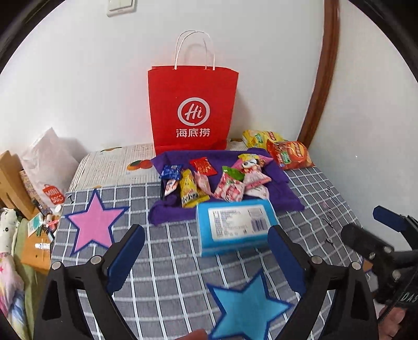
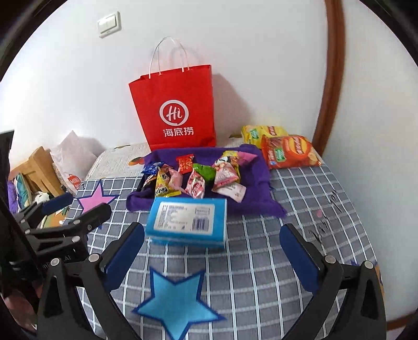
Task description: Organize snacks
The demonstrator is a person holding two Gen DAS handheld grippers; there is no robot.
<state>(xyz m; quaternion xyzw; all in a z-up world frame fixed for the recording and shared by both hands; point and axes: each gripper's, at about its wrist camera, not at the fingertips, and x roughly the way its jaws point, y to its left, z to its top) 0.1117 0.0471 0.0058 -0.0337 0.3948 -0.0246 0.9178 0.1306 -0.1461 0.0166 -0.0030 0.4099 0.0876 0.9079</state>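
**Both grippers spread wide over the checked table, nothing in either**

The left gripper (image 1: 206,251) has its jaws released, blue pads far apart with only tablecloth between them. The right gripper (image 2: 211,248) is the same: jaws spread, gripping nothing. Each hangs above the cloth, angled down.

Beneath them lies a grey tablecloth with a white check (image 2: 261,248). A blue felt star (image 2: 177,308) lies on it closest to the jaws; a pink felt star (image 1: 95,219) lies off to the left. Ahead of the pads sits a blue box with a white printed label and barcode (image 2: 186,222), flat on the cloth, its far edge just beside a purple cloth (image 2: 253,188).

The purple cloth is bunched into a shallow nest, and the small snack packets (image 2: 196,177) are heaped on it: pink, yellow, red, blue and green wrappers, overlapping. To its right, on the table near the wall, lie two larger bags, an orange-red chip bag (image 2: 290,151) and a yellow chip bag (image 2: 261,132) behind it.

Behind the nest stands a red paper carrier bag with white handles and a "Hi" logo (image 2: 175,112), upright against the white wall (image 2: 261,65). Its inside cannot be seen. A light switch (image 2: 109,24) is on the wall above, and a brown wooden frame (image 2: 334,78) runs down the right. Left of the table are cluttered bedding and a white plastic bag (image 1: 49,159).
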